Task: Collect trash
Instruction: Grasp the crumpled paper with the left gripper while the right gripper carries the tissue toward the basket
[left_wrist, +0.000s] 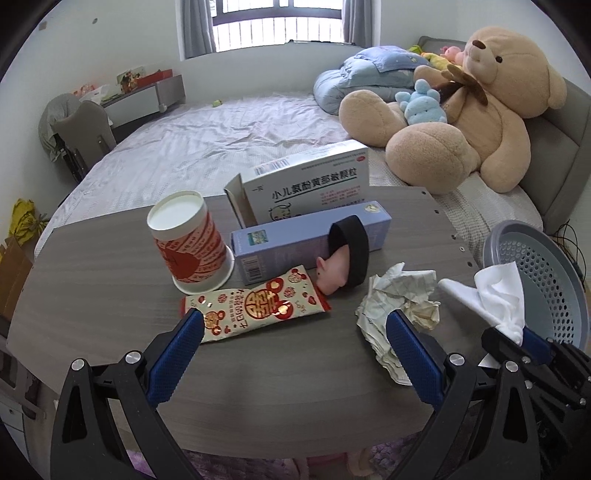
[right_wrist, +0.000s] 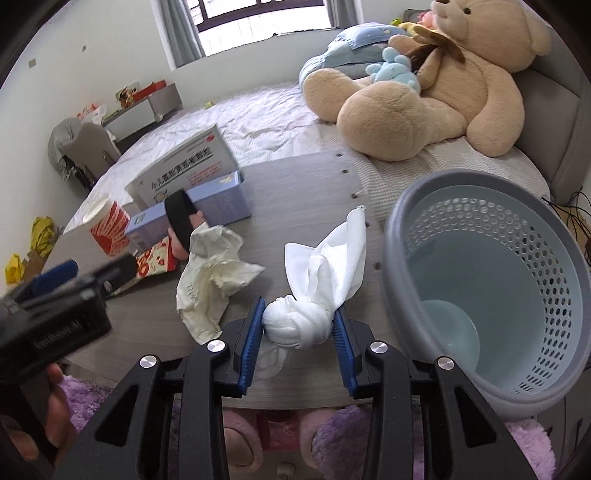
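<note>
The white medicine box standing on the counter bears "小儿氨酚黄那敏颗粒" in large dark characters. The red-and-cream wrapper shows a gold "囍". Smaller print elsewhere is too blurred to read.

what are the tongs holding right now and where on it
The right tongs grip a white tissue by its bunched, knotted end. The left tongs stand open and hold nothing.
</note>
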